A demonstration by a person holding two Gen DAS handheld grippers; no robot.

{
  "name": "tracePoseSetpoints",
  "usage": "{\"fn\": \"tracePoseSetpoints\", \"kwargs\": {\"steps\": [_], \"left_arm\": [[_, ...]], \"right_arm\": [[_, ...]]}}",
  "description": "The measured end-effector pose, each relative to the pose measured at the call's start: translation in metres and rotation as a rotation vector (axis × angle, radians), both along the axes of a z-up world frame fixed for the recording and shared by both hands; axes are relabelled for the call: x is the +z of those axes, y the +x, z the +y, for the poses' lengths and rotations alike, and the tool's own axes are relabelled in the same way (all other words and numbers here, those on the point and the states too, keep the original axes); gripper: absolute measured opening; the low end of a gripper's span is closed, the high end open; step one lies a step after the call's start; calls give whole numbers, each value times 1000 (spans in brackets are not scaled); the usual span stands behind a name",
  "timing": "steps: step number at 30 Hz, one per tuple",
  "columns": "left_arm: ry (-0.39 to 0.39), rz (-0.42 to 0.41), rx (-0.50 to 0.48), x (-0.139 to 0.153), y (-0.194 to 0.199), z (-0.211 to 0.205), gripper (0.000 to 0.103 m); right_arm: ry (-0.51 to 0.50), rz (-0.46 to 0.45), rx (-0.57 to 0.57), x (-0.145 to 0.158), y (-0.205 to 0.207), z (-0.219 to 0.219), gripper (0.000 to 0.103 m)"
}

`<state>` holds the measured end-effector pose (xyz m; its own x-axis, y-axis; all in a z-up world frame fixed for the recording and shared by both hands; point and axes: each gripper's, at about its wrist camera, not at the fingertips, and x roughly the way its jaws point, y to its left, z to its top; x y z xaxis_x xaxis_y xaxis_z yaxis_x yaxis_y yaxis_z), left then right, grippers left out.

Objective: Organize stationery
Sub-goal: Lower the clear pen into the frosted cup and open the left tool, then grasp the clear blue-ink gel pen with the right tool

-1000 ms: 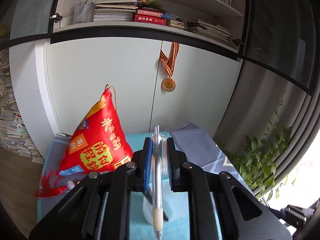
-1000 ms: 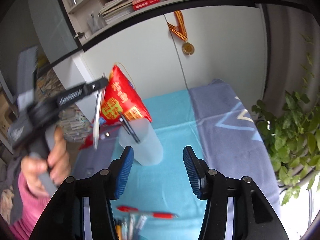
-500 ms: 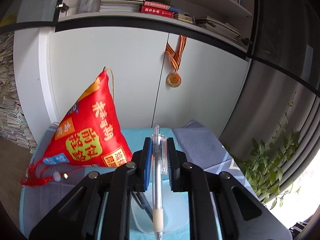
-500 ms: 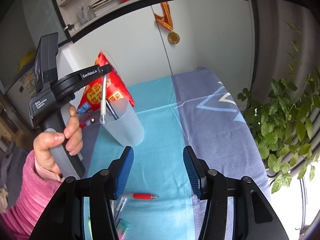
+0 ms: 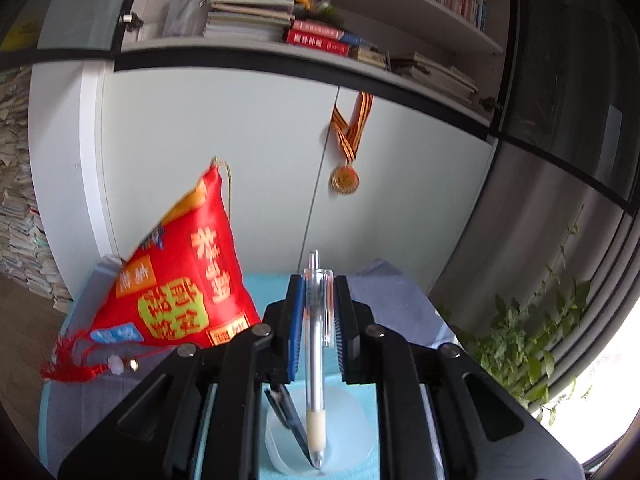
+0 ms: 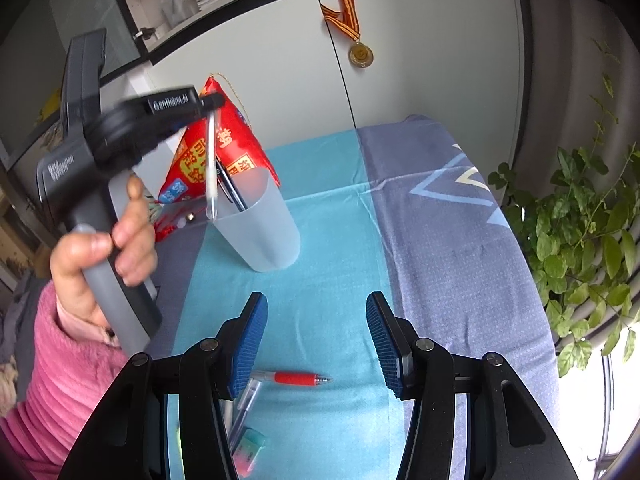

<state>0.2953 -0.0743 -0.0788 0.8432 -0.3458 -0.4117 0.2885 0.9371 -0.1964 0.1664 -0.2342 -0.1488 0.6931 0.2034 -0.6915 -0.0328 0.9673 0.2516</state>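
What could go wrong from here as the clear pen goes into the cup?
1. The left tongs hold the clear pen tip-down over the frosted cup; its tip hangs near the rim, so a release could miss.
2. A dark pen already leans inside and may deflect it.
3. The cup looks light; a knock could tip it.
4. The open right tongs hover above the red pen.

Clear pen (image 5: 317, 344) hangs upright, tip inside the frosted cup (image 6: 262, 226).

Left wrist view aimed slightly downward, close above the translucent cup (image 5: 320, 436), right wrist view tilted steeply downward, farther back, cup (image 6: 260, 220) and medal (image 6: 360, 55) shared.
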Motion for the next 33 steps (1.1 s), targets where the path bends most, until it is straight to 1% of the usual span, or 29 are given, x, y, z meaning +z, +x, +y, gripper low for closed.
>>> {"fn": "tracePoseSetpoints", "kwargs": {"steps": [2,7,11,16,18,19,20,21,22,24,26,27,28,31,33], "left_arm": [[17,-7,9,-2,1,-2,12],[36,55,-17,-22,-1,-3,11],[29,102,-39,-34,-5,2,11],[6,150,-59,-31,-13,15,11],[16,165,-77,-27,-22,20,16],[30,168,-90,-26,-28,22,24],[53,170,-106,-25,-35,25,36],[78,170,-123,-26,-43,27,40],[102,168,-145,-28,-52,29,43],[153,181,-182,-37,-69,34,43],[190,228,-202,-51,-83,42,43],[193,274,-203,-60,-88,47,43],[184,336,-203,-72,-93,55,43],[153,468,-176,-101,-105,74,41],[144,522,-158,-114,-115,85,41]], "right_arm": [[3,3,-6,0,-1,-2,52],[11,12,-22,-3,-1,-6,52],[22,24,-22,-7,1,-7,52],[7,42,7,-11,3,0,52],[-24,57,35,-14,4,5,52],[-43,66,49,-16,5,8,52],[-73,78,70,-19,5,13,52],[-94,89,89,-22,5,17,52],[-110,105,104,-26,4,19,52],[-134,154,124,-36,4,23,52],[-129,177,137,-43,2,23,52],[-131,177,145,-45,1,23,52],[-137,172,154,-46,0,23,52],[-209,172,218,-48,-3,32,52],[-261,176,265,-52,-5,39,52]]}}
